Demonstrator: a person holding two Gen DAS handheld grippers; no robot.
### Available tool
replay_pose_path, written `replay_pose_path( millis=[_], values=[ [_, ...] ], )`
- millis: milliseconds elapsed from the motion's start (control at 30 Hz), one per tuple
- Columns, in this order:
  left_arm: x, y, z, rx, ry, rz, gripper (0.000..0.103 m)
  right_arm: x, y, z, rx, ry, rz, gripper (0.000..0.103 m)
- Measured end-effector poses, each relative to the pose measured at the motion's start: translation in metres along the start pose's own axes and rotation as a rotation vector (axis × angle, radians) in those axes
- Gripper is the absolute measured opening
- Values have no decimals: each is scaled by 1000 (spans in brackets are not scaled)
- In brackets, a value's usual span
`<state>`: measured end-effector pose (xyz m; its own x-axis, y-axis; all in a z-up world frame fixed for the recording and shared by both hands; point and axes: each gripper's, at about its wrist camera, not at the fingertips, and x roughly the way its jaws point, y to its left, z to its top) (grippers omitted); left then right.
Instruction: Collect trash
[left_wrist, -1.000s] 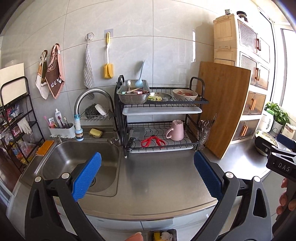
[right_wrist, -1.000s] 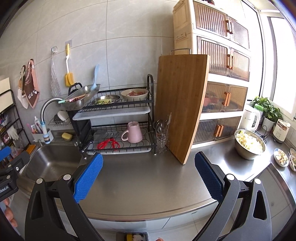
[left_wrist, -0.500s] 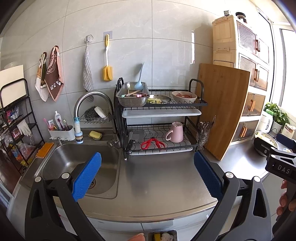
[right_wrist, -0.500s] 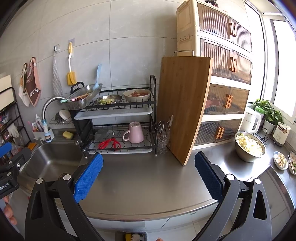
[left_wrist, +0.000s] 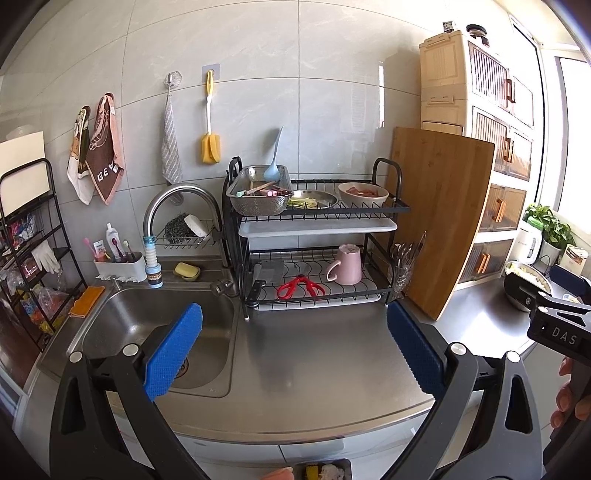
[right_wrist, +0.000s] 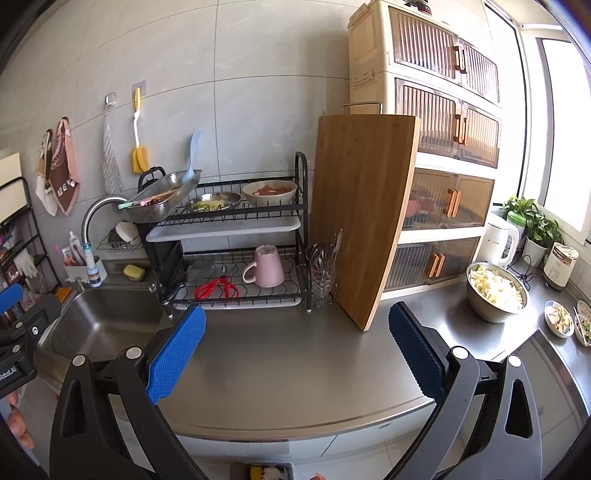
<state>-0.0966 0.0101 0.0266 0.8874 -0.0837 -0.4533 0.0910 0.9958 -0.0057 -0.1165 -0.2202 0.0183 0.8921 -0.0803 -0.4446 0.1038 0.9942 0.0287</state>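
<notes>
Both grippers are spread wide with nothing between the blue pads, held out in front of the steel counter (right_wrist: 295, 354) and facing the wall. Left gripper (left_wrist: 295, 350) looks over the counter's left end, where the sink (left_wrist: 147, 332) is; right gripper (right_wrist: 295, 350) looks over the middle stretch, toward the cutting board (right_wrist: 364, 218) leaning on the dish rack (right_wrist: 236, 254).

As for the trash: honestly can't spot any on the counter. The bare stretch along the front edge shows nothing loose. The only thing that might count is a small dark tray (left_wrist: 325, 470) poking in below the counter's front edge, bottom of both views, with something yellow and white in it, too cut off to say what.

Everything else looks parked on purpose: strainer, plates and pink mug (right_wrist: 267, 267) draining on the rack, bowl of chopped veg (right_wrist: 496, 291) toward the right end.

So this fits either scouting for trash or a counter already cleared. Can't tell which.
</notes>
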Motion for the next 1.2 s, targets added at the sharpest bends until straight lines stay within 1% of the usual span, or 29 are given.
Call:
replay_pose_path(
  millis=[667,1200],
  values=[
    [-1,-2,0,-5,-2,13,95,1,-2,1,-2,3,8,100],
    [-2,-3,-1,-9,0,9,95,0,0,-1,0,8,9,100]
  ],
)
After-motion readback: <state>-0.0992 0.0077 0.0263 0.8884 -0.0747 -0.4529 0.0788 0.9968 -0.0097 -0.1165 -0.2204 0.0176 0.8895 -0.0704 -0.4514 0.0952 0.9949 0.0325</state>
